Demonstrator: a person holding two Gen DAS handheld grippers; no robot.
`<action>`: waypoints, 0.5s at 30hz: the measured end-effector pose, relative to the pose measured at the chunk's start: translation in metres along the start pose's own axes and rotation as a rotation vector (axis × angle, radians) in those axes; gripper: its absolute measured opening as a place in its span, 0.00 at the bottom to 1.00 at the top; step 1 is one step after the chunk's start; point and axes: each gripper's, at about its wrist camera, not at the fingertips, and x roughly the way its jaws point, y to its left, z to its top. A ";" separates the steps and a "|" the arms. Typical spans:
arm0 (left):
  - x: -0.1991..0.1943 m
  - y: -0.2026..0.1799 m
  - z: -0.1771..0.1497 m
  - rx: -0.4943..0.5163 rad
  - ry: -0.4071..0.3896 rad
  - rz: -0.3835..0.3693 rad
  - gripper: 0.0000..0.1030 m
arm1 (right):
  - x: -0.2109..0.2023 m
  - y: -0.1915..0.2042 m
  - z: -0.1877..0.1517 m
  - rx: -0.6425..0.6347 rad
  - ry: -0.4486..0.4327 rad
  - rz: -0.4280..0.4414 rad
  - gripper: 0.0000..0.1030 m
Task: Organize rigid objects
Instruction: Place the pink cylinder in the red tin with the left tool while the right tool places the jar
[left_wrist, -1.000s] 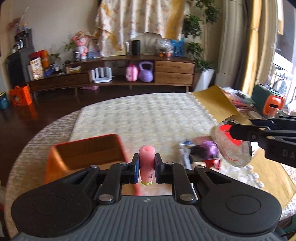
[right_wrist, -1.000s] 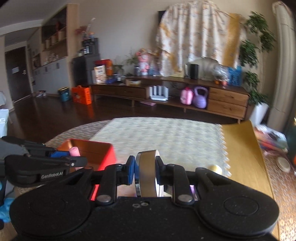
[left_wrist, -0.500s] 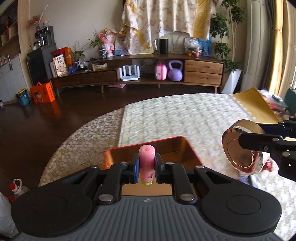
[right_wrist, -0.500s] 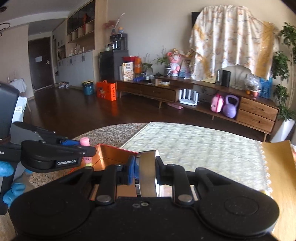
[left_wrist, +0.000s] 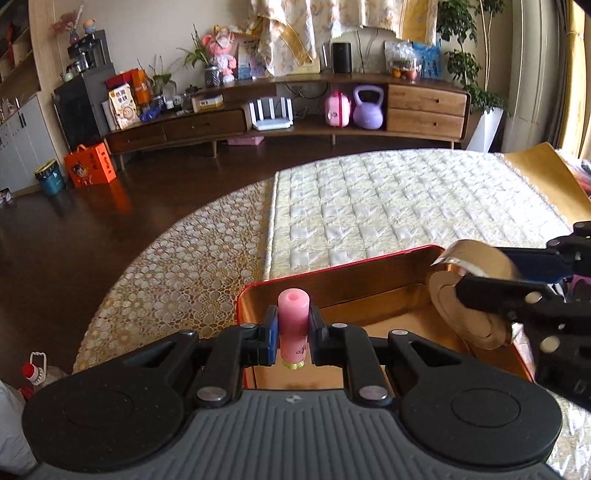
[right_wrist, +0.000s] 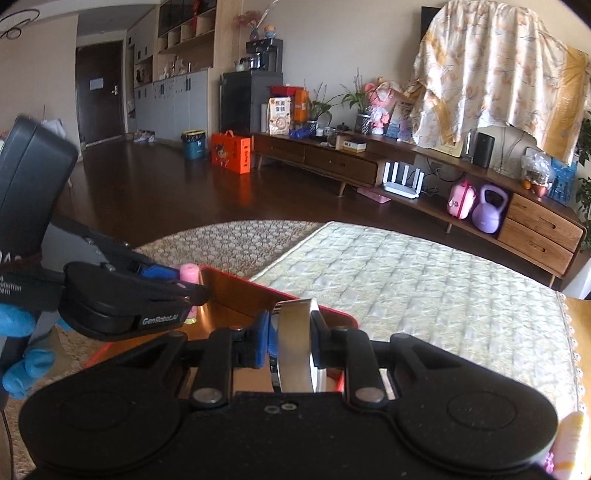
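My left gripper (left_wrist: 293, 332) is shut on a small pink tube (left_wrist: 293, 325) with a gold base, held upright over the left part of an open red tin box (left_wrist: 332, 273) with a golden inside. My right gripper (right_wrist: 293, 341) is shut on a round shiny metal tin (right_wrist: 295, 343), held on edge over the right part of the box (right_wrist: 325, 314). The metal tin also shows in the left wrist view (left_wrist: 469, 295), low inside the box. The pink tube also shows in the right wrist view (right_wrist: 189, 275).
The box stands on a round table with a lace cloth (left_wrist: 177, 273) and a quilted cream mat (left_wrist: 388, 206). A yellow-white object (right_wrist: 570, 443) lies at the right edge. A low wooden cabinet (left_wrist: 295, 110) stands beyond the dark floor.
Both grippers have moved over the red box. The metal tin has come down into its right side, and the pink tube now hangs over its left part.
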 end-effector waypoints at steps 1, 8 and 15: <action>0.005 0.000 0.001 0.000 0.015 -0.002 0.16 | 0.005 0.000 0.000 -0.011 0.005 -0.001 0.21; 0.029 -0.003 0.003 0.020 0.051 -0.005 0.16 | 0.020 0.011 -0.011 -0.114 0.007 -0.032 0.21; 0.039 -0.003 0.002 0.026 0.073 0.006 0.16 | 0.026 0.030 -0.020 -0.244 0.014 -0.044 0.21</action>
